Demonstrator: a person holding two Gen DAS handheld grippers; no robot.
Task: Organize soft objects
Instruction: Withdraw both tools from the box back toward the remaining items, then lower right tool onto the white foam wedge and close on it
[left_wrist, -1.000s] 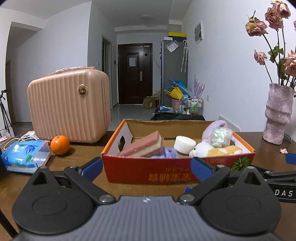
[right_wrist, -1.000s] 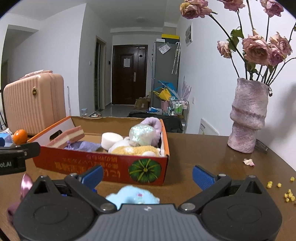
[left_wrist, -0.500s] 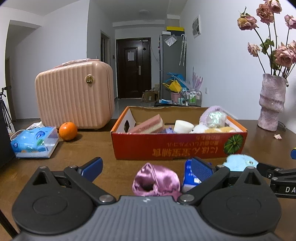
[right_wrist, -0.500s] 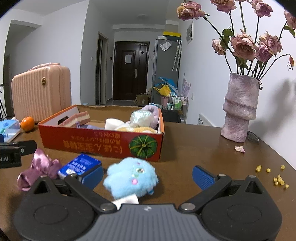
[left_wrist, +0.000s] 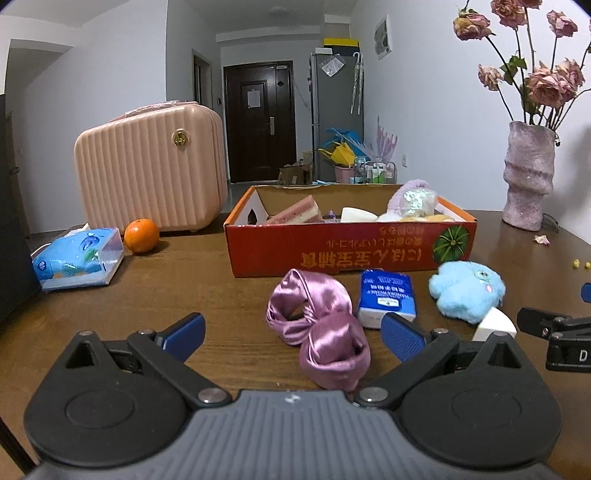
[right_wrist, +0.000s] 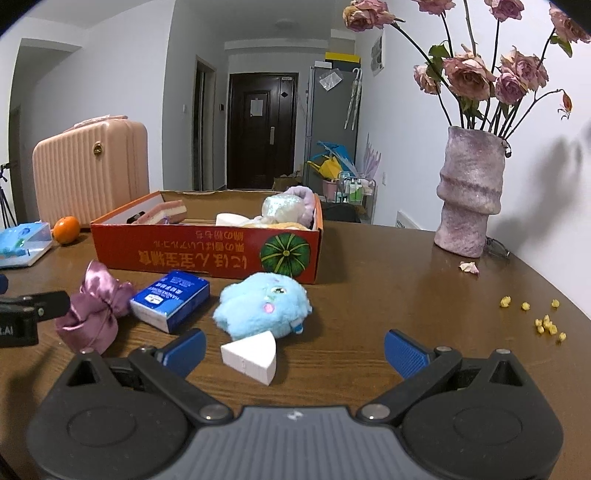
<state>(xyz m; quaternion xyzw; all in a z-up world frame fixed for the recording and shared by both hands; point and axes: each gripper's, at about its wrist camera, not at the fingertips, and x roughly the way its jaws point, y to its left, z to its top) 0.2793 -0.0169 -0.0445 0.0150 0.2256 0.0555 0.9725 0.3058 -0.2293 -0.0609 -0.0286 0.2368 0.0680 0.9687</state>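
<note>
Both grippers sit low over the wooden table (right_wrist: 388, 288), jaws spread wide, nothing held. Left gripper (left_wrist: 291, 336) faces the purple satin scrunchie (left_wrist: 319, 326), which lies between its blue pads. Right gripper (right_wrist: 293, 349) has the white wedge sponge (right_wrist: 253, 354) between its fingers, not touching either. Blue plush toy (right_wrist: 264, 308) lies just behind the sponge, touching it. Blue tissue pack (right_wrist: 170, 299) lies between scrunchie and plush. Red cardboard box (right_wrist: 207, 254) stands behind all three and holds a pink layered sponge (right_wrist: 164, 214), a white round piece, and more plush. Pink case (left_wrist: 149, 173), orange (left_wrist: 141, 235), wipes pack (left_wrist: 79, 258) off to the left; vase (right_wrist: 469, 192) at right.
</note>
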